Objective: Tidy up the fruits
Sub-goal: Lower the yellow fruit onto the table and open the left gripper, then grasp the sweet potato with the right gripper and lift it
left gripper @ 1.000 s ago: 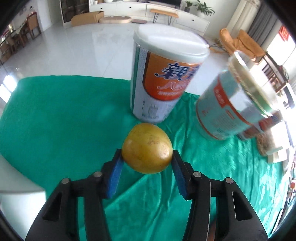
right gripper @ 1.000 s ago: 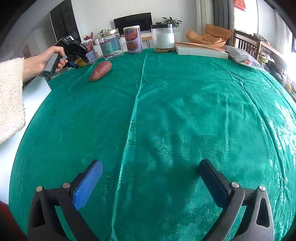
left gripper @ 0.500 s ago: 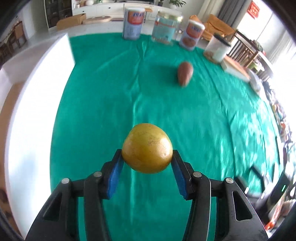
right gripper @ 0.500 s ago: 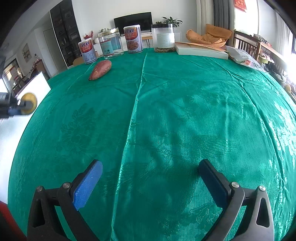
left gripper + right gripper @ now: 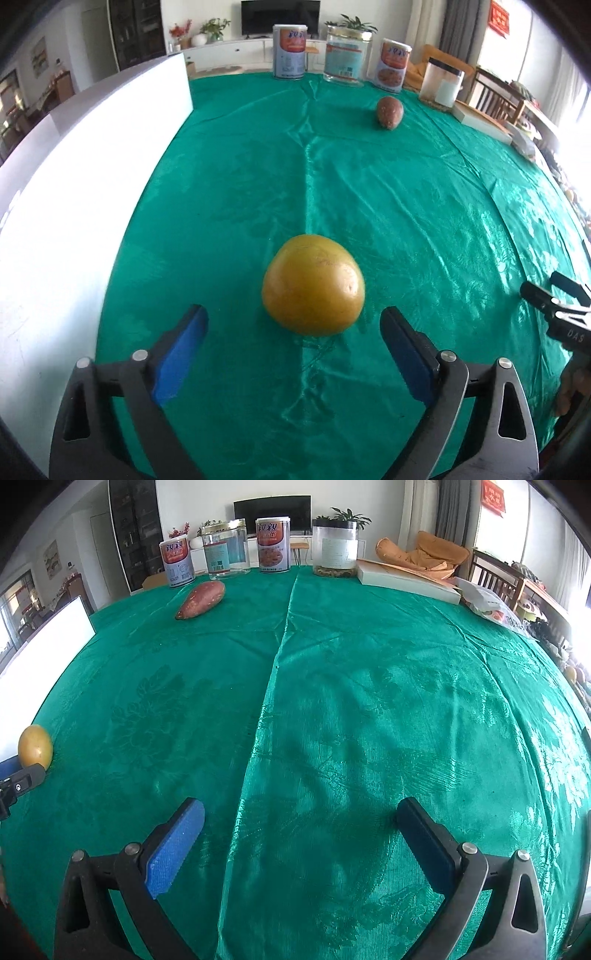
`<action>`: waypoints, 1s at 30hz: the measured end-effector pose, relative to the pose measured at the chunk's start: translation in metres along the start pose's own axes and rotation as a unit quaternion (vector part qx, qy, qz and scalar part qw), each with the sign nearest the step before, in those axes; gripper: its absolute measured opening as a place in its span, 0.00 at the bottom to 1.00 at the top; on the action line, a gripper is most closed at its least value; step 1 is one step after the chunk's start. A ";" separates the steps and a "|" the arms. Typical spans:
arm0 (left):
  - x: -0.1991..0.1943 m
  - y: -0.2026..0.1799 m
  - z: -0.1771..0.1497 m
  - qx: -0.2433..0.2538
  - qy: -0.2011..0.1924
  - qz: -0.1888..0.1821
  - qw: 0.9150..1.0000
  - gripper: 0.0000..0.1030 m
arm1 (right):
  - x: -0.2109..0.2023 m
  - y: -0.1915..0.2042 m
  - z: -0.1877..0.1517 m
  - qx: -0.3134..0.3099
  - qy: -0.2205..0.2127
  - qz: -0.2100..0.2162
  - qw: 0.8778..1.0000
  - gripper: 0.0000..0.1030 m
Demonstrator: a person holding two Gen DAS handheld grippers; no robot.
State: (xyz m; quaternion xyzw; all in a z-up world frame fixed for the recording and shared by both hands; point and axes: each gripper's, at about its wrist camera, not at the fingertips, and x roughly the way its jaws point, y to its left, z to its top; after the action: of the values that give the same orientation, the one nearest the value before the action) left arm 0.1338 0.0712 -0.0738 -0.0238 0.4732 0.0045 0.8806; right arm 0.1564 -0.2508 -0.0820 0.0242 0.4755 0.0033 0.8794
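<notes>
Left wrist view, entry one: we recorded the left gripper (image 5: pixel 293 325) with its fingers (image 5: pixel 183 343) apart and opening, the blue pads clear of any contact. The yellow fruit (image 5: pixel 313 284) sat on the green cloth (image 5: pixel 406 206) of the desk, just ahead of the fingers and roughly centred between them, touching neither pad. We judged it released and resting on its own.

Entry two: the sweet potato (image 5: pixel 388 112) lay far ahead of the left fingers and off to their right, well apart from the yellow fruit. Beyond it stood a row of tins and jars: a tin (image 5: pixel 290 51), a clear jar (image 5: pixel 346 59), a second tin (image 5: pixel 392 64) and a plastic canister (image 5: pixel 441 85).

Entry three, right wrist view: the right gripper (image 5: pixel 300 838) hung over bare cloth with its fingers (image 5: pixel 173 849) wide apart and nothing between them. From there the yellow fruit appeared far to the left of the fingers, at the cloth's edge, with the left gripper's tip just beside it; the sweet potato lay far ahead and to the left.

Progress, as we judged it: one fruit was set down at the near edge. The sweet potato remained unmoved by the tins; whether it counted in the sorting we could not tell, and no bowl or basket was visible.
</notes>
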 end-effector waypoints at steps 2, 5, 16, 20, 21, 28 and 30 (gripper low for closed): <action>0.008 -0.001 -0.002 0.009 -0.003 0.002 1.000 0.94 | 0.000 0.001 0.031 -0.002 0.014 0.023 1.000 1.00; 0.009 -0.004 -0.006 0.024 -0.014 0.008 1.000 0.96 | 0.010 0.015 0.107 -0.008 0.033 0.039 0.999 1.00; 0.011 -0.007 -0.009 0.022 -0.028 0.006 0.999 0.99 | 0.153 0.091 0.252 0.081 0.133 0.097 0.983 0.60; 0.012 -0.007 -0.008 0.022 -0.027 0.006 0.999 0.99 | 0.144 0.098 0.247 0.045 0.121 0.083 0.988 0.41; 0.012 -0.007 -0.008 0.022 -0.027 0.006 0.999 0.99 | 0.137 0.098 0.243 0.028 0.122 0.089 0.988 0.41; 0.012 -0.004 -0.005 0.025 -0.009 -0.012 1.000 0.99 | 0.062 0.078 0.169 -0.082 0.177 0.121 0.973 0.41; 0.003 0.006 -0.002 0.002 0.005 -0.054 0.999 0.97 | 0.037 0.070 0.137 -0.107 0.193 0.124 0.967 0.41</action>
State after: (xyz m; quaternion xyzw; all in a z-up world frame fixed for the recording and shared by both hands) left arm 0.1334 0.0774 -0.0781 -0.0474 0.4754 -0.0444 0.8773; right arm 0.2931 -0.1855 -0.0349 -0.0124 0.6267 0.1675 0.7609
